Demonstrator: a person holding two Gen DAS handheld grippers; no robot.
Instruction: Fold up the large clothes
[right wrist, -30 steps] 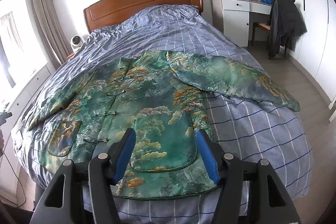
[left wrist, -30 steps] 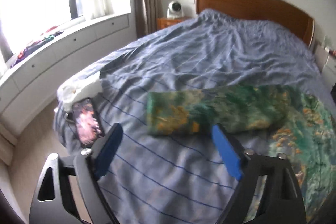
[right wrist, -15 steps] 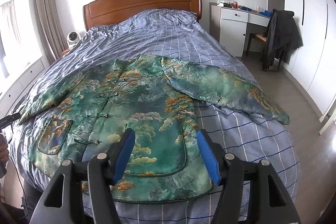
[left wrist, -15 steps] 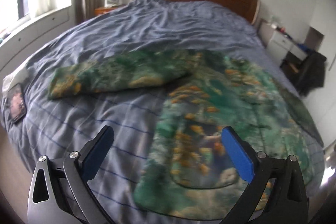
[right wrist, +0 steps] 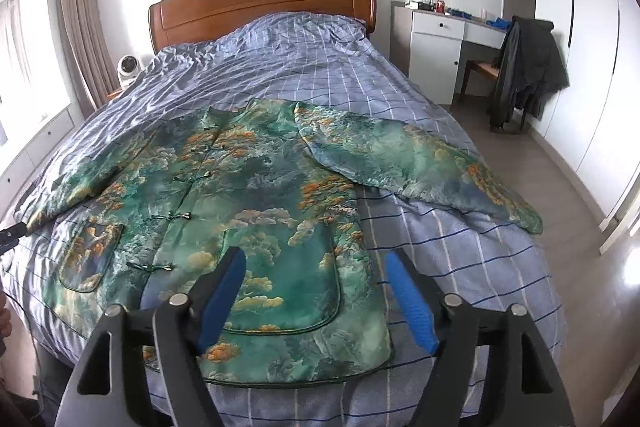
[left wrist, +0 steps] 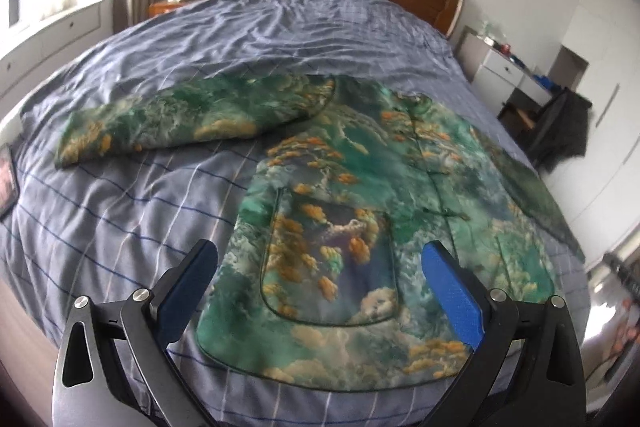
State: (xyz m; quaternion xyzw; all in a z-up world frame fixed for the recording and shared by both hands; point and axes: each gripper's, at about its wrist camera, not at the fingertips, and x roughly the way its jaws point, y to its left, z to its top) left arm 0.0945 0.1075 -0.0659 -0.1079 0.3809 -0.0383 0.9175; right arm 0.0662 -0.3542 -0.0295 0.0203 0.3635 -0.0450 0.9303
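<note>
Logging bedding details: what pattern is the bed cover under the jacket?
Blue-grey bed cover with a grid of white and dark-blue lines; clearest in the right wrist view.

Bed (right wrist: 460,259) w/ checked duvet; jacket (right wrist: 256,211) flat on it.

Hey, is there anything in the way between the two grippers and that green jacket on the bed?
Nothing visible. The green jacket lies flat and uncovered; the left gripper and right gripper hover open over its hem.
</note>
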